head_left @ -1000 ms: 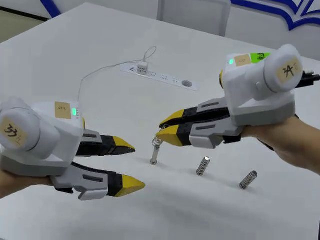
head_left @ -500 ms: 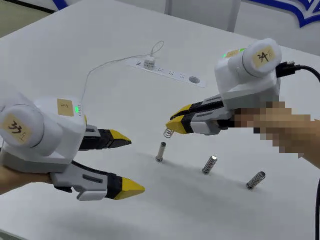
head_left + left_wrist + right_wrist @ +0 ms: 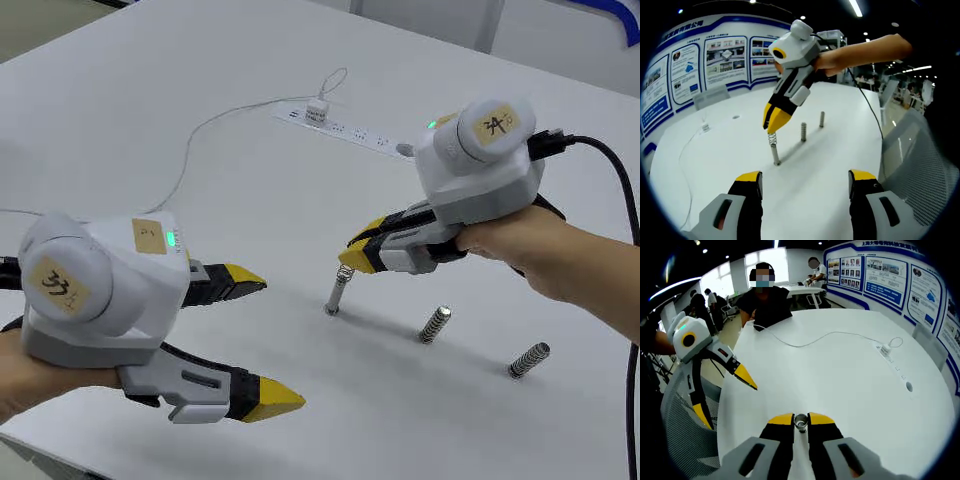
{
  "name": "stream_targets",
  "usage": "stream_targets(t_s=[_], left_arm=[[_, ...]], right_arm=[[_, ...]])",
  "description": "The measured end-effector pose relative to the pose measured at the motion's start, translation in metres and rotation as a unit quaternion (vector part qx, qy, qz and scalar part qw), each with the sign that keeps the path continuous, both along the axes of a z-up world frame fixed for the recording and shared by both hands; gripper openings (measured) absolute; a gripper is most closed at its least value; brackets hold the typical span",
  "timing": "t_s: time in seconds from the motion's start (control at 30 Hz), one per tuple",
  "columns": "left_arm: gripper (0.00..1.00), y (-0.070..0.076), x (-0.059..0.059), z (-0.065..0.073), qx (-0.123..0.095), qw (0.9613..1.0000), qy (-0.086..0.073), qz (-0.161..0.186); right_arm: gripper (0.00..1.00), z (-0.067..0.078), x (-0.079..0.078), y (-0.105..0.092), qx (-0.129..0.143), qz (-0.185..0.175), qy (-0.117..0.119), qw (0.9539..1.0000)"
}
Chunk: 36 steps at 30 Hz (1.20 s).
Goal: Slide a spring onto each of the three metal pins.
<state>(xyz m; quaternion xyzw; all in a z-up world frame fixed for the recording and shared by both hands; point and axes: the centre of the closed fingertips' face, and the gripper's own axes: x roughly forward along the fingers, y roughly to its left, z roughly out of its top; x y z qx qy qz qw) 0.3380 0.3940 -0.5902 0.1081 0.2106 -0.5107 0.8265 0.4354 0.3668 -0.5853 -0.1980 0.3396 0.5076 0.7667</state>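
Note:
My right gripper [image 3: 352,262] is shut on a small spring [image 3: 344,273], whose lower end meets the top of the nearest metal pin [image 3: 333,298]. The left gripper view shows the same spring [image 3: 772,138] hanging from the right gripper [image 3: 774,122] straight over that pin [image 3: 775,155]. In the right gripper view the spring [image 3: 800,422] sits end-on between the shut jaws. Two more pins stand to the right, each wearing a spring [image 3: 434,324] [image 3: 528,360]. My left gripper [image 3: 265,345] hovers open at the lower left, a hand's width from the pin, holding nothing.
A white power strip [image 3: 345,130] with a plug and a thin white cable lies at the back of the white table [image 3: 150,110]. A black cable [image 3: 615,190] trails from the right gripper. A person [image 3: 765,300] sits across the table, and a mesh chair [image 3: 925,165] stands beside it.
Half a second ago the right gripper held the spring above and beside the pin; now the spring has come down onto the pin's top. The left gripper stays open.

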Motion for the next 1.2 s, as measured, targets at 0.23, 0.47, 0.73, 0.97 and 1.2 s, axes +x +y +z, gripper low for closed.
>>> stream_targets(t_s=[0.23, 0.47, 0.73, 0.97, 1.2], left_arm=[[0.79, 0.003, 0.004, 0.001, -0.005, 1.0, 0.0, 0.007], [0.82, 0.004, 0.005, -0.001, -0.002, 1.0, 0.003, 0.006], [0.83, 0.002, 0.004, -0.003, 0.003, 1.0, 0.003, 0.001], [0.84, 0.004, 0.004, -0.005, 0.006, 1.0, 0.005, 0.001], [0.84, 0.005, 0.005, -0.006, 0.009, 0.9999, 0.006, 0.0]], right_arm=[[0.1, -0.009, -0.001, 0.001, -0.017, 0.009, 0.002, 0.9998], [0.1, -0.022, 0.001, 0.0, -0.038, 0.012, 0.008, 0.9992], [0.11, -0.036, 0.001, -0.004, -0.067, 0.023, 0.009, 0.9975], [0.11, -0.046, 0.005, -0.008, -0.08, 0.019, 0.01, 0.9966], [0.11, -0.054, 0.01, -0.009, -0.08, 0.009, 0.011, 0.9967]])
